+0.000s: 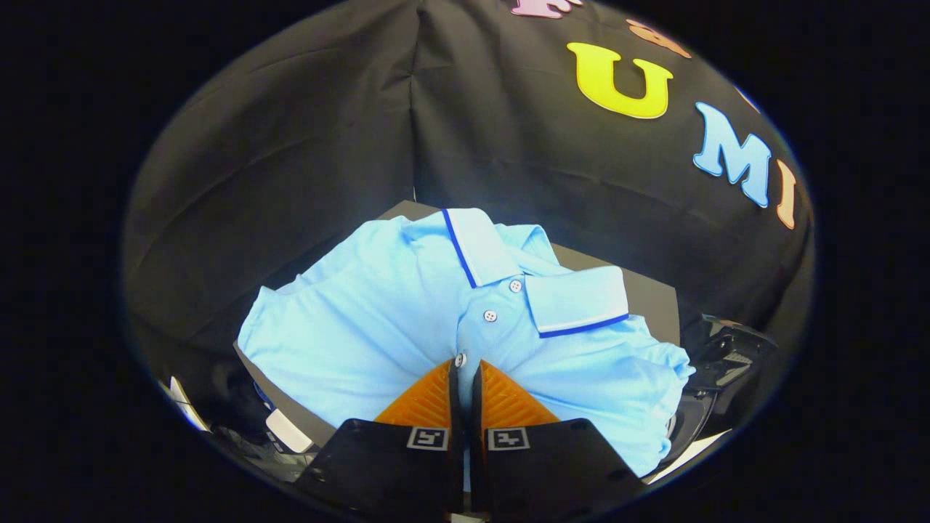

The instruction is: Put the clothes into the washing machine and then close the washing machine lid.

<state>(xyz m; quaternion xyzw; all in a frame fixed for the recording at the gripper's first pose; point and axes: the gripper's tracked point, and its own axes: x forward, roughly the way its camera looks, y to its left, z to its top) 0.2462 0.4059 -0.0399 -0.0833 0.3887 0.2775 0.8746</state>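
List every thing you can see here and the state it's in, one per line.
Light blue polo shirt with dark blue collar trim: lifted and bunched, placket pinched between the fingers, upper two buttons fastened.
Tongs: shut on the shirt.
Dark flat surface: behind the shirt, mostly covered.

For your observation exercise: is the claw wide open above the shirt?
No: the claw is nearly closed, its fingers pinching a fold of the light blue polo shirt at the button placket.

light blue polo shirt point(378, 319), dark blue collar trim, white buttons
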